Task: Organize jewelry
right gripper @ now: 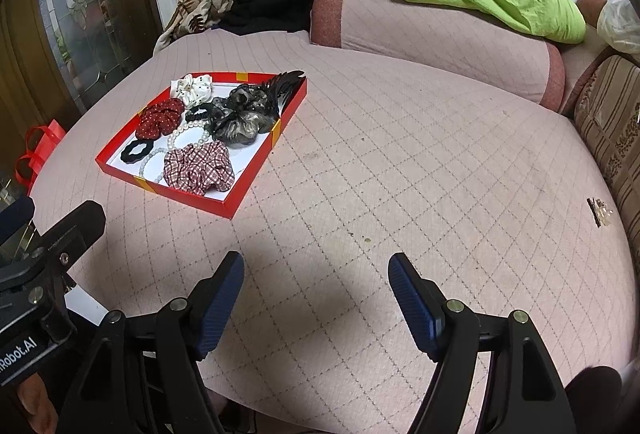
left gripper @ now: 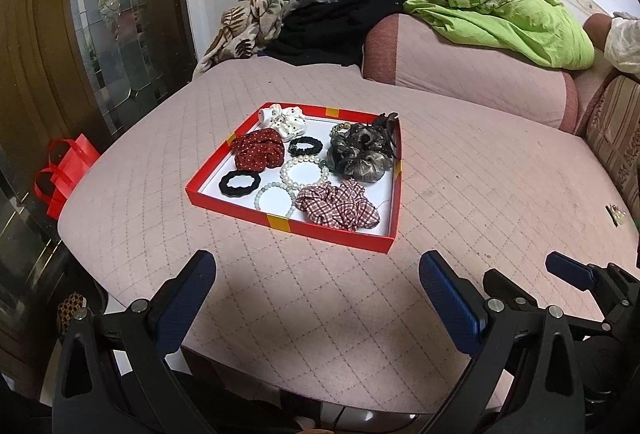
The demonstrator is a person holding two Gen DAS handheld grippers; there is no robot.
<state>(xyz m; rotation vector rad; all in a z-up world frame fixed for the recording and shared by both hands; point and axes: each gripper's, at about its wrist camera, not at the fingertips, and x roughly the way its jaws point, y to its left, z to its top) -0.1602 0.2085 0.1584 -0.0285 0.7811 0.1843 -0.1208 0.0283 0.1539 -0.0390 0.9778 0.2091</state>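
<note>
Both the left hand-held gripper (left gripper: 318, 264) and the right hand-held gripper (right gripper: 316, 266) stand wide with nothing between their blue pads, each low in its own frame above the pink quilted bed (right gripper: 400, 174). Beyond them, at the centre of the left view and upper left of the right view, a red tray (left gripper: 288, 224) lies on the bed. In it are a checked scrunchie (left gripper: 338, 208), red dotted scrunchie (left gripper: 258, 152), white scrunchie (left gripper: 282, 118), pearl bracelets (left gripper: 304, 170), black ties (left gripper: 239, 184) and dark hairpieces (left gripper: 360, 154).
</note>
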